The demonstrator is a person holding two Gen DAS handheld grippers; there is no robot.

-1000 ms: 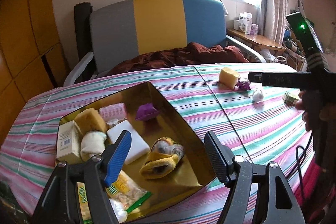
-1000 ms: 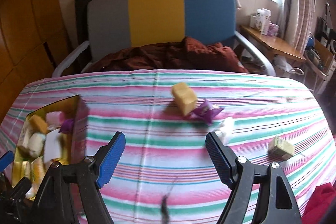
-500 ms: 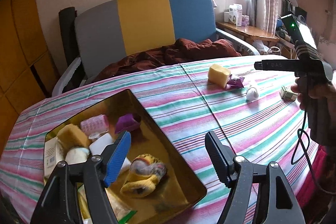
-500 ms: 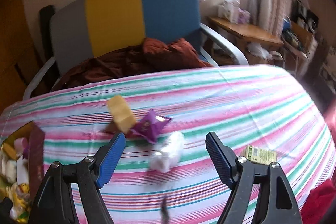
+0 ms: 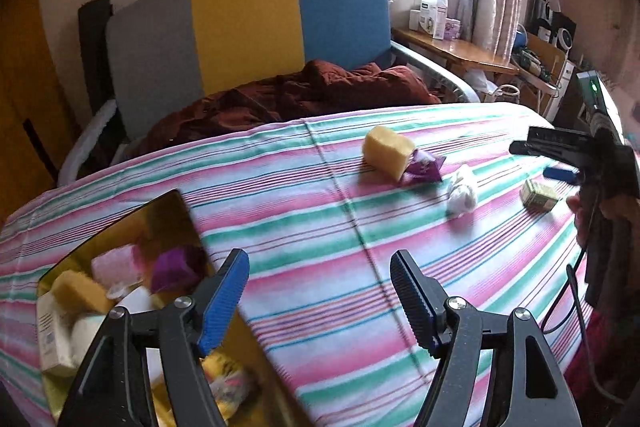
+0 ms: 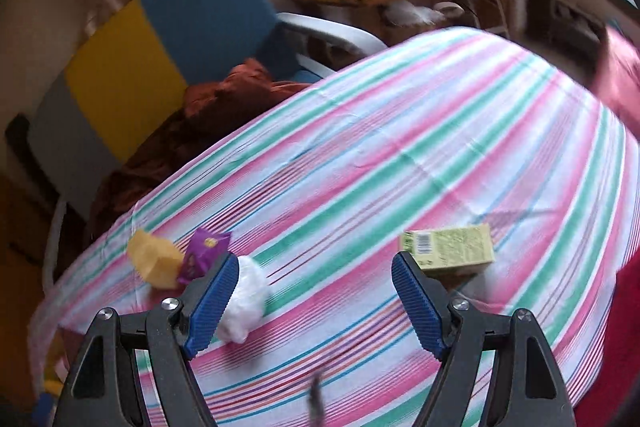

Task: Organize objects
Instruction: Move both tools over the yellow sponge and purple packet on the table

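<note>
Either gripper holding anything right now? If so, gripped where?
Nothing held. The left gripper is open and empty above the striped tablecloth. The right gripper is open too, with the small green cardboard box lying beyond its fingertip, ungripped.

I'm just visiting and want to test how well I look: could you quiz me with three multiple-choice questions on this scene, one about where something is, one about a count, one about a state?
1. Where does the purple packet lie?
A. Inside the gold box
B. Against the yellow sponge on the cloth
C. On the chair

2. How many loose items lie on the striped tablecloth outside the gold box?
A. Two
B. Four
C. Six

3. How is the right gripper?
A. Open and empty
B. Shut on the green box
C. Shut on the white wad

Answers:
1 B, the packet touches the yellow sponge.
2 B, the sponge, packet, white wad and green box.
3 A, only cloth shows between its jaws.
</note>
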